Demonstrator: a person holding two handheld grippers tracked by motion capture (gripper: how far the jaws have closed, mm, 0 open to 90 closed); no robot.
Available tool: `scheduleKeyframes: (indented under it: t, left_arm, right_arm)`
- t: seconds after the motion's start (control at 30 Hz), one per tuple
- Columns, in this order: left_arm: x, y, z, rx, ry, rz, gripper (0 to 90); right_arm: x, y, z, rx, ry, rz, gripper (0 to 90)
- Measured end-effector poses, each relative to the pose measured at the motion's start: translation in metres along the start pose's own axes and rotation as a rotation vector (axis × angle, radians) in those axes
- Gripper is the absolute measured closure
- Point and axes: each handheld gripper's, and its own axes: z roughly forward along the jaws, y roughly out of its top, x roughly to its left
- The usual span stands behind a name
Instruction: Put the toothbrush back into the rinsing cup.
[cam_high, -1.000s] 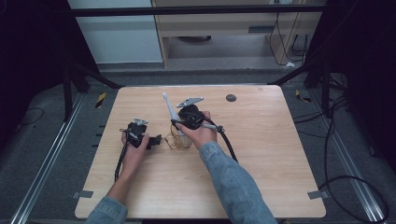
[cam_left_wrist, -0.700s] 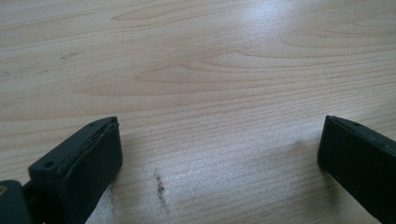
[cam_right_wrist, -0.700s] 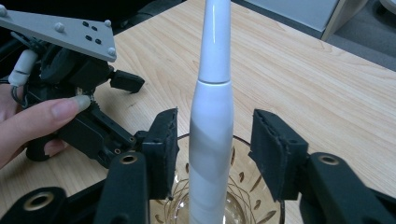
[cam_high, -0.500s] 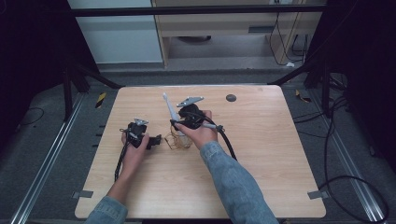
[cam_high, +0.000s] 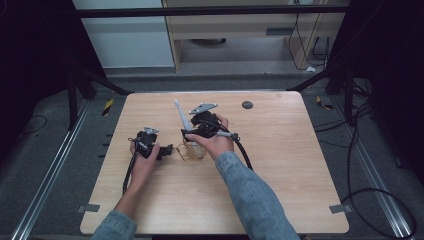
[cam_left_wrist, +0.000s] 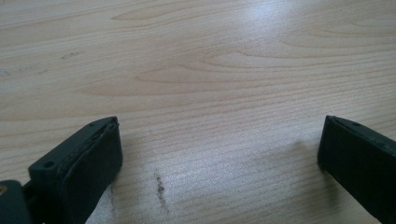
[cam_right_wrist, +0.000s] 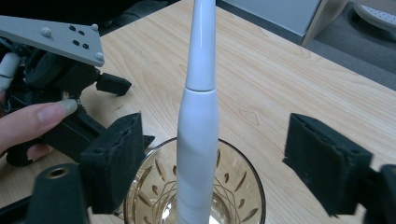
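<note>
Plainly, landmark: the amber cut glass (cam_high: 192, 149), standing upright on the wooden table (cam_high: 280, 165) a little left of its middle; everything below is placed from it.
Nearest to the person, forearms: two denim sleeves come up from the near edge toward the glass, one on each side of it.
Right gripper (cam_right_wrist: 224, 158): held just above and behind the glass, its black jaws standing wide apart on either side of the white toothbrush handle (cam_right_wrist: 198, 116) and touching neither it nor the rim. That looks like a hand either about to close on the handle or just clear of it; which one I cannot tell.
Toothbrush handle: stands in the glass and leans against its rim, its slim upper end tilting away from the person. The glass keeps it propped up, so the stem is easy to reach from above.
Left gripper (cam_high: 165, 149): just left of the glass, low over the table, jaws spread wide with only bare wood grain between them in the left gripper view. It seems to be waiting beside the glass, perhaps ready to steady it.
Surface: pale wood-grain tabletop with a few faint scuffs; a small dark round disc (cam_high: 247, 105) lies well beyond the glass, toward the far right.
Room: grey floor around the table, dark frame legs at the far corners, loose cables to the right, and a light cabinet (cam_high: 240, 30) against the back wall.
</note>
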Motion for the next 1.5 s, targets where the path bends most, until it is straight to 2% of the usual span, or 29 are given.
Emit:
scheduleKeyframes:
  t: [0.23,0.5,0.83,1.2,1.5]
  left_arm:
    - [0.000,0.000,0.000,0.000,0.000,0.001,0.0]
    - [0.000,0.000,0.000,0.000,-0.002,0.002,0.0]
    - [0.000,0.001,0.000,0.000,-0.003,0.003,0.0]
    - [0.000,0.001,0.001,0.000,-0.003,0.002,0.0]
    - [0.000,0.001,0.000,0.003,-0.003,0.006,0.0]
  right_arm:
    - [0.000,0.001,-0.005,0.011,0.006,-0.009,11.9]
    - [-0.005,0.001,-0.012,0.018,0.017,-0.004,10.4]
    - [-0.013,0.003,-0.025,0.034,-0.007,-0.016,10.6]
    - [-0.033,-0.002,-0.042,0.041,-0.041,0.040,10.1]
    - [-0.048,-0.005,-0.055,0.041,-0.071,0.065,8.8]
